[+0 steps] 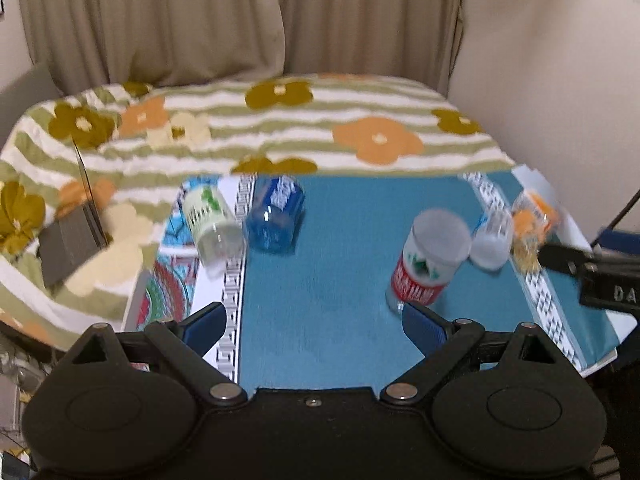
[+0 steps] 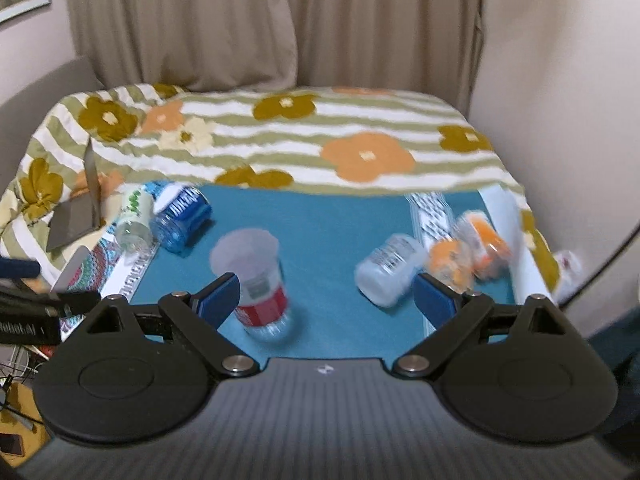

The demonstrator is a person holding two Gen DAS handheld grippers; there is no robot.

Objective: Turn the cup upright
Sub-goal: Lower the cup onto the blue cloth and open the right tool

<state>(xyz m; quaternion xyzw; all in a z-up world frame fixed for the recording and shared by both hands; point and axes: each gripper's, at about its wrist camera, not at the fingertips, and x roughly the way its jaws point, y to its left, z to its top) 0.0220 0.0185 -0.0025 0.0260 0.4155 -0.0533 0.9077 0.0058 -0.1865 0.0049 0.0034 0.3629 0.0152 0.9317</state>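
Left wrist view: the left gripper (image 1: 312,322) is spread wide and holds nothing. The red-labelled cup (image 1: 428,264) stands on the teal mat (image 1: 352,240), just beyond the right finger (blurred).

Right wrist view: the right gripper (image 2: 326,300) is likewise wide apart and empty. The same cup (image 2: 256,276) is near-left, beside the left finger; other cups lie on their sides further out.
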